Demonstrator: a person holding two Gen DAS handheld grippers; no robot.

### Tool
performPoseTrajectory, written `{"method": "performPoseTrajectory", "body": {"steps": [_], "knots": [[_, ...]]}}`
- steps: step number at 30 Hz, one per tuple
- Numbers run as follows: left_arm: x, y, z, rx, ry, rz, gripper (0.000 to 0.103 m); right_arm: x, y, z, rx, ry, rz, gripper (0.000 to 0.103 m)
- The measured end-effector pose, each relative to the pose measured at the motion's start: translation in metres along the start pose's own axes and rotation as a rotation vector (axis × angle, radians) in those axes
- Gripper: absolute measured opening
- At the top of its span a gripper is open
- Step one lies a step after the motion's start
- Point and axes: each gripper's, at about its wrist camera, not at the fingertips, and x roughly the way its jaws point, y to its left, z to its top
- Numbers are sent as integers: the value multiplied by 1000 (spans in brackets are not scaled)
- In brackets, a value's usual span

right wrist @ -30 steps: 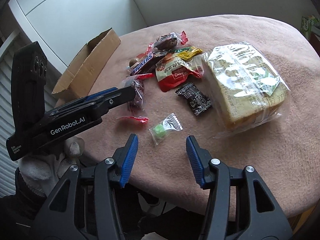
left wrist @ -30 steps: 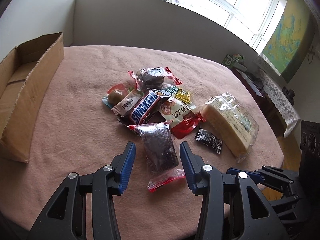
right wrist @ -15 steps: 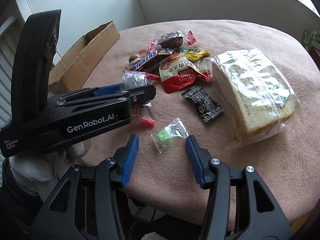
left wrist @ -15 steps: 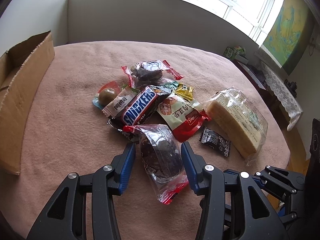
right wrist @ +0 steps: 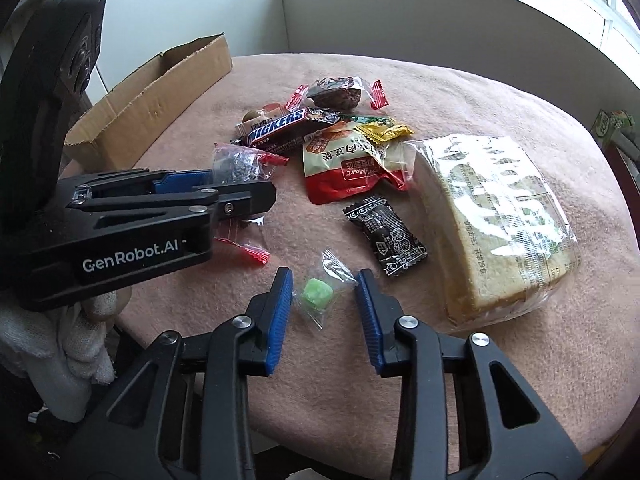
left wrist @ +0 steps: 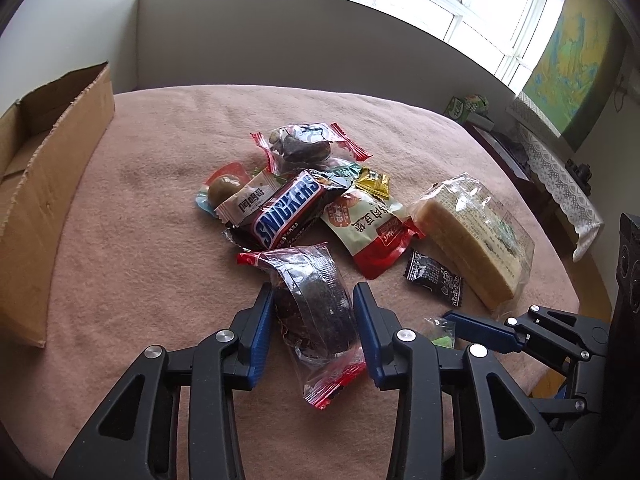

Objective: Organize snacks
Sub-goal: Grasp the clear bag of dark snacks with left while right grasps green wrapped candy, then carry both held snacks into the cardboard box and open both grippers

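A pile of snacks lies on the pink tablecloth (left wrist: 140, 240). My left gripper (left wrist: 313, 298) is open, its fingers on both sides of a clear red-ended packet holding a dark cake (left wrist: 316, 304); whether the pads touch it I cannot tell. My right gripper (right wrist: 323, 280) is open around a small clear-wrapped green candy (right wrist: 317, 293). Behind lie a Snickers bar (left wrist: 288, 210), a red-and-white packet (left wrist: 368, 228), a black candy (right wrist: 384, 236) and a wrapped bread loaf (right wrist: 500, 216). The left gripper (right wrist: 240, 196) also shows in the right wrist view.
An open cardboard box (left wrist: 44, 168) stands at the table's left edge and shows in the right wrist view (right wrist: 160, 96). A second dark cake packet (left wrist: 304, 146) and a yellow sachet (left wrist: 374, 180) lie at the pile's far side. The table's near edge runs just below both grippers.
Both grippers have moved forward. The left now has the dark cake packet between its fingers, with the jaws narrower. The right now has the green candy between its fingers.
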Motion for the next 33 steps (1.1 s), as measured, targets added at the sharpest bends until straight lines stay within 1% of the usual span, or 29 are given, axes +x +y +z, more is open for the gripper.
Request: {"method": "performPoseTrajectory", "body": {"steps": [7,13,17,22,27,33], "knots": [[-14,19,-11,-89,-30,-18,37,0,-6,0,54,-2,37,32],[-28,28,-11,-113,-57,-11,37,-5,-8,2,85,-13,72,32],[-40,33,-7,-121,-87,-2,37,-13,-1,10,75,-39,83,32],[-54,43,-1,-139,-130,18,37,-18,13,26,37,-68,89,32],[-74,56,3,-157,-182,52,37,-22,31,51,-10,-108,109,32],[-102,88,11,-200,-252,113,37,-22,61,88,-66,-150,153,32]]}}
